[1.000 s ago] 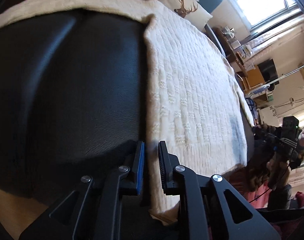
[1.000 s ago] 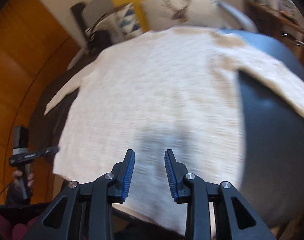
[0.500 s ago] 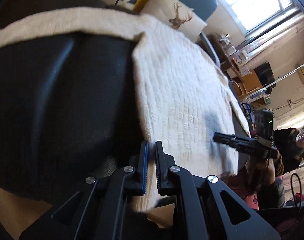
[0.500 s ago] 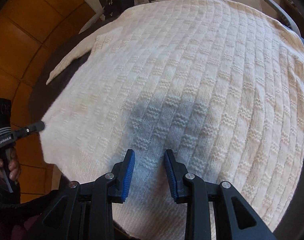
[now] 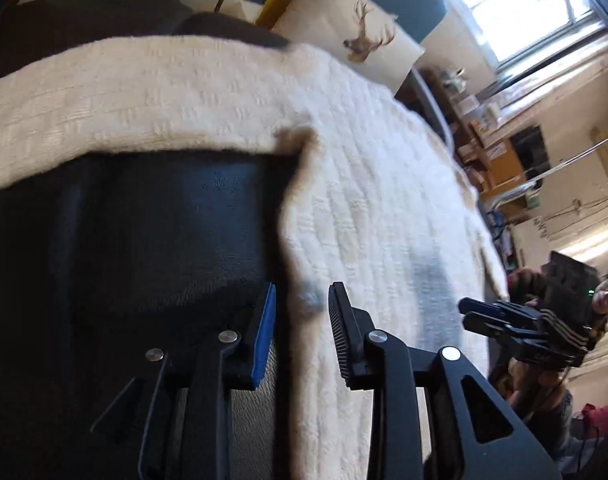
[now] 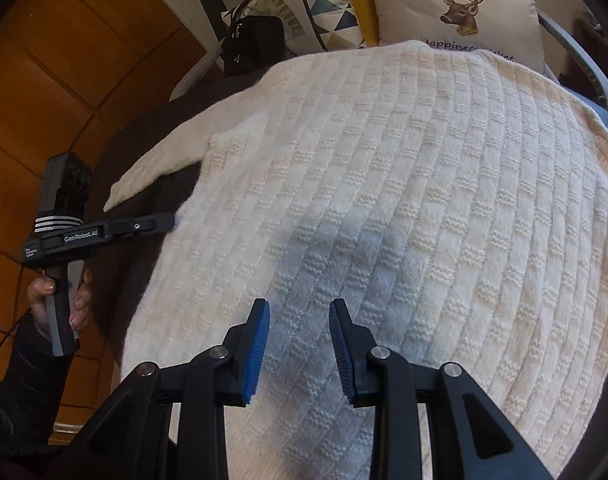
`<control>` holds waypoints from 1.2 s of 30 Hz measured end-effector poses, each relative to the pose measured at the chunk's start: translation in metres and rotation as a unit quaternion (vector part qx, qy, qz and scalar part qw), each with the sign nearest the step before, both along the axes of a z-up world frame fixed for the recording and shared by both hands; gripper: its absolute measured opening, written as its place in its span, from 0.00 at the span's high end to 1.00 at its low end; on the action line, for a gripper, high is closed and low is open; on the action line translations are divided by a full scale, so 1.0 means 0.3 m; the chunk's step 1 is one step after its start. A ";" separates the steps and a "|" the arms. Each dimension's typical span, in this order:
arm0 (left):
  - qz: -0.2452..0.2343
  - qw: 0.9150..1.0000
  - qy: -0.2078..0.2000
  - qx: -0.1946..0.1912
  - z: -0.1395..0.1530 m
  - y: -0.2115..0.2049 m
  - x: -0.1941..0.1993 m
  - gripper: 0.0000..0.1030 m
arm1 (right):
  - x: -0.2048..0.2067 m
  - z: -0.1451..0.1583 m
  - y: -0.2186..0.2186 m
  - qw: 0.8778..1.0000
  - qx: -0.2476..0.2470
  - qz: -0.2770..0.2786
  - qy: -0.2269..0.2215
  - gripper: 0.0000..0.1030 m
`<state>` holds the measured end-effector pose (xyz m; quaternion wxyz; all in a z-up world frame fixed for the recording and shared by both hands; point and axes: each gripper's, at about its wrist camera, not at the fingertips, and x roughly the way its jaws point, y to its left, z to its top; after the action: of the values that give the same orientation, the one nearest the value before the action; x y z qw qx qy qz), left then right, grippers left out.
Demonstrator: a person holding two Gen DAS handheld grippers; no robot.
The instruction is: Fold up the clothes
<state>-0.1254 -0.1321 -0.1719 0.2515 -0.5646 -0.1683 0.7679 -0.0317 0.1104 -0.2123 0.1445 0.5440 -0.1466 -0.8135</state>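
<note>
Spreading step: cream sweater [image 6: 384, 200] lies flat. Left tool [image 5: 300, 312] just opened narrowly, astride side hem; right tool [image 6: 300, 320] narrow, empty. Next: grip sleeve [image 5: 124, 100], fold inward

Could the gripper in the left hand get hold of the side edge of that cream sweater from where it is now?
Probably yes. The left gripper has just been opening, and the sweater edge already lies between its fingers, lying flat on the dark cushion with nothing over it.
</note>
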 end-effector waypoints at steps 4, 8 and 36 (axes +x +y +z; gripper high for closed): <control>0.002 1.000 0.008 -0.004 -0.007 0.023 -0.005 0.81 | -0.012 -0.028 -0.016 1.000 0.010 0.010 -0.007 0.70; 0.036 0.996 0.080 -0.035 0.063 0.046 0.013 0.96 | -0.025 -0.055 -0.020 1.000 0.025 0.012 -0.009 0.70; 0.239 0.964 -0.020 0.113 -0.122 -0.103 -0.283 0.93 | -0.056 -0.106 -0.036 0.998 0.046 0.034 0.003 0.67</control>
<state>-0.2104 -0.1630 -0.2084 0.1192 -0.4912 -0.3890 0.7702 -0.0485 0.0997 -0.2442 0.1472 0.5525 -0.0905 -0.8154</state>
